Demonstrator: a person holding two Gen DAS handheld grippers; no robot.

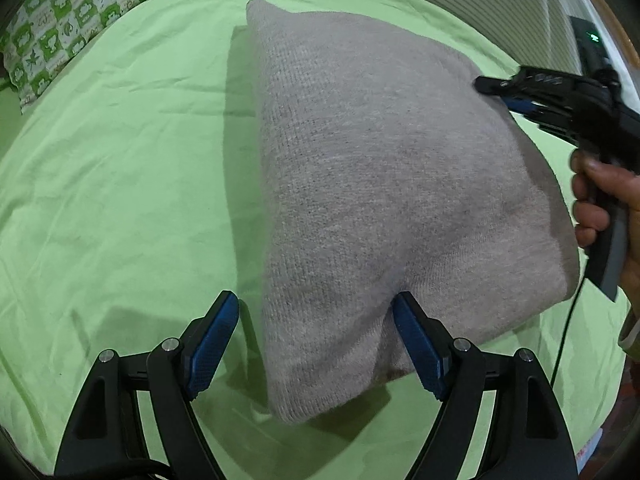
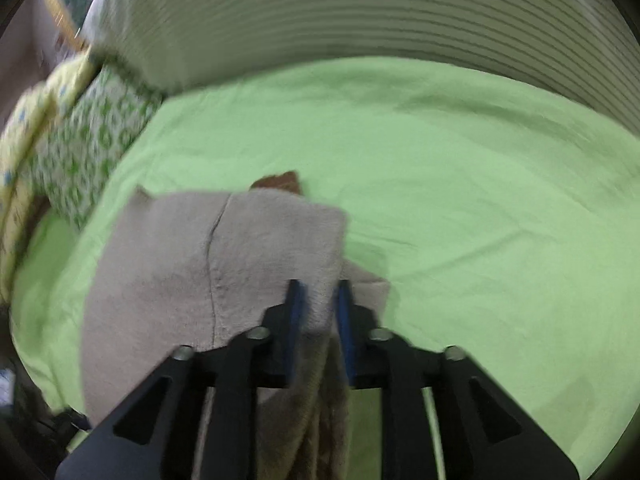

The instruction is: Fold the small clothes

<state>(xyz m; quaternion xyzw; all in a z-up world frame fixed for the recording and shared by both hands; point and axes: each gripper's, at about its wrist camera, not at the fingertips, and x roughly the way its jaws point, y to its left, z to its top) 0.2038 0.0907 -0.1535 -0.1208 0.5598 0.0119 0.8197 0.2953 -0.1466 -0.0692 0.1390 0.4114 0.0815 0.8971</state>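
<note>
A grey knitted garment (image 1: 380, 184) hangs lifted above the green bed sheet (image 1: 120, 184). My left gripper (image 1: 316, 308) is open; the cloth's near edge droops between its blue pads, the right pad (image 1: 416, 344) touching it. My right gripper (image 1: 504, 94) reaches in from the right, shut on the garment's far right edge. In the blurred right wrist view, the right gripper (image 2: 320, 300) pinches a fold of the grey garment (image 2: 192, 264), which spreads to the left on the sheet (image 2: 480, 200). A brown scrap (image 2: 284, 182) shows behind it.
A green-and-white patterned pillow (image 1: 68, 28) lies at the far left corner, and also shows in the right wrist view (image 2: 88, 148). A striped grey wall or headboard (image 2: 360, 12) runs along the far edge. A hand (image 1: 600, 200) holds the right gripper's handle; a cable hangs below.
</note>
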